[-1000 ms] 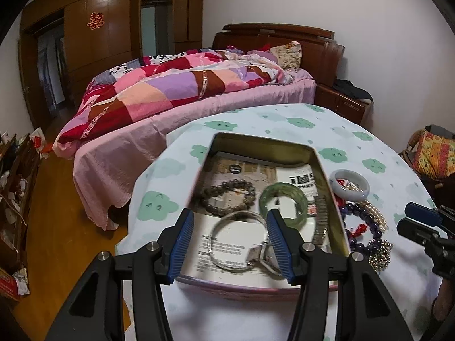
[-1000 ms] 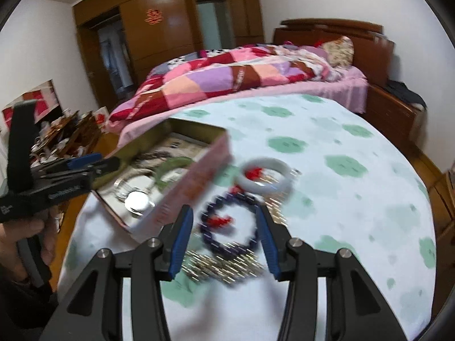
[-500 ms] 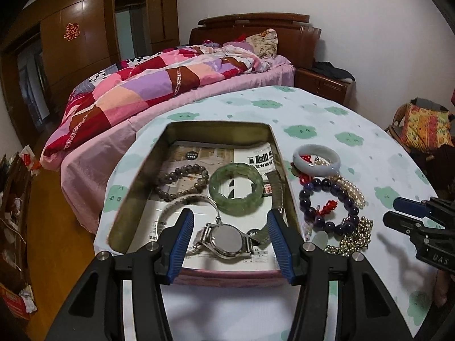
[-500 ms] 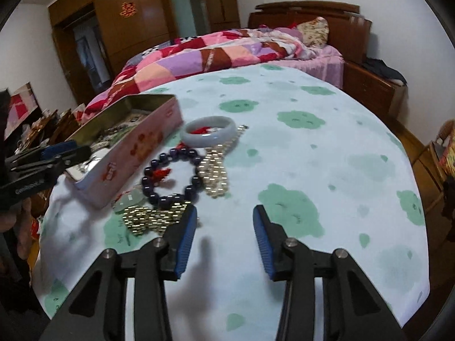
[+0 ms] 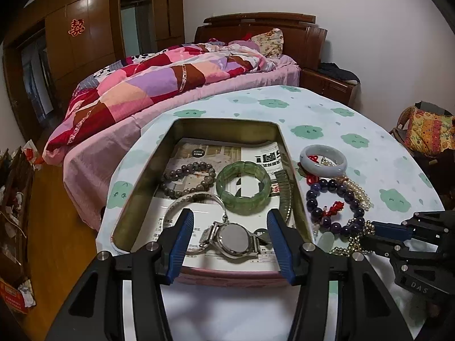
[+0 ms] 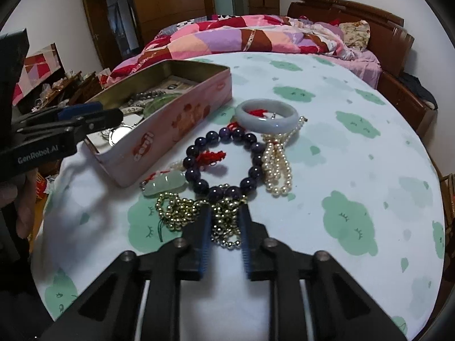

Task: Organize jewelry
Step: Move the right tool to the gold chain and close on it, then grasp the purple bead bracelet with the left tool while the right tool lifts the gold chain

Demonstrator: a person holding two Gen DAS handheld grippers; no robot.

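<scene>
The step in hand looks like the pick-up of another loose piece for the tin (image 6: 182, 108). The right gripper (image 6: 224, 227) is down over the gold bead strand (image 6: 182, 210) that lies heaped on the cloud-print tablecloth (image 6: 355, 147); its jaws are closing with part of the strand between them, though whether the pads already press on the beads cannot be told. The left gripper (image 5: 230, 241) hovers with its jaws well apart and nothing in them, over the near end of the tin, above the watch (image 5: 234, 238). A grey bead bracelet (image 5: 187, 179), a green bangle (image 5: 243, 187) and a silver bangle (image 5: 196, 201) already lie inside. Beside the tin wait the purple bead bracelet (image 6: 224, 164), the pale jade bangle (image 6: 267, 116), the pearl strand (image 6: 277, 167) and a jade pendant (image 6: 165, 186). The next move probably calls for a firm pinch, then a slow lift so the limp strand clears the purple bracelet it touches.
</scene>
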